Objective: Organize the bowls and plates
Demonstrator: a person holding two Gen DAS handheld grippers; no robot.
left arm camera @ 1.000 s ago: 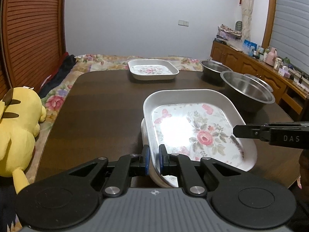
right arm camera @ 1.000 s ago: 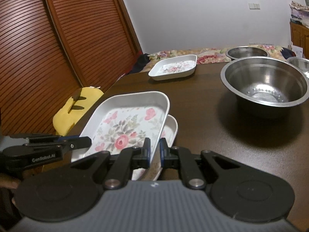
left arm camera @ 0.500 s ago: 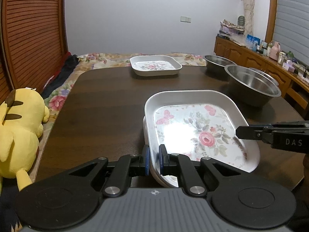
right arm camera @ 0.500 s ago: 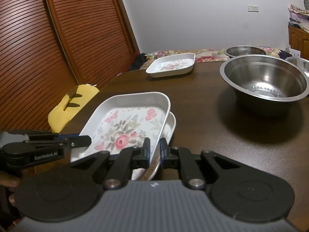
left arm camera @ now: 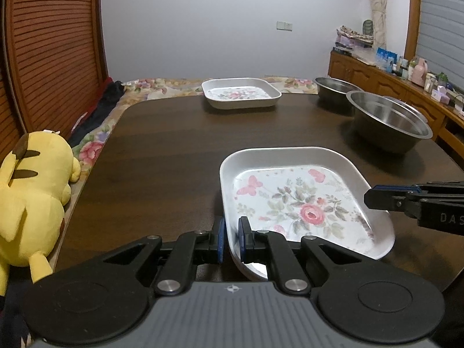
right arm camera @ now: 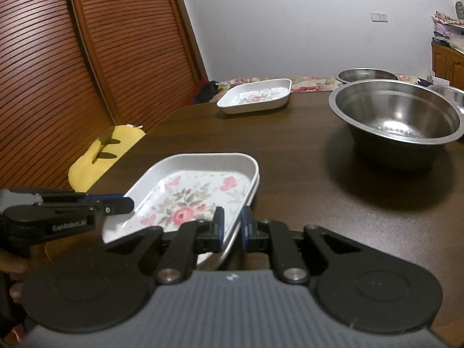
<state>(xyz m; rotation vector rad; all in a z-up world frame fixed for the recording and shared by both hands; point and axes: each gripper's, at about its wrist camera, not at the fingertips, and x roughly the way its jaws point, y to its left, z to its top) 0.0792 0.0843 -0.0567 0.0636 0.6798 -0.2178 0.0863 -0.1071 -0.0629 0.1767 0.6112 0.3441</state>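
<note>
I clamp both grippers, left (left arm camera: 230,239) and right (right arm camera: 232,226), on the white floral rectangular plate (left arm camera: 301,200), nesting it squarely onto its twin.

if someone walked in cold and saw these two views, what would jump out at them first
Likely the floral plate near the front edge of the dark table, pinched on opposite rims by the left gripper and the right gripper, with another plate nested under it. Next, the big steel bowl on the table's right side and the yellow plush toy lying off the left edge.
</note>
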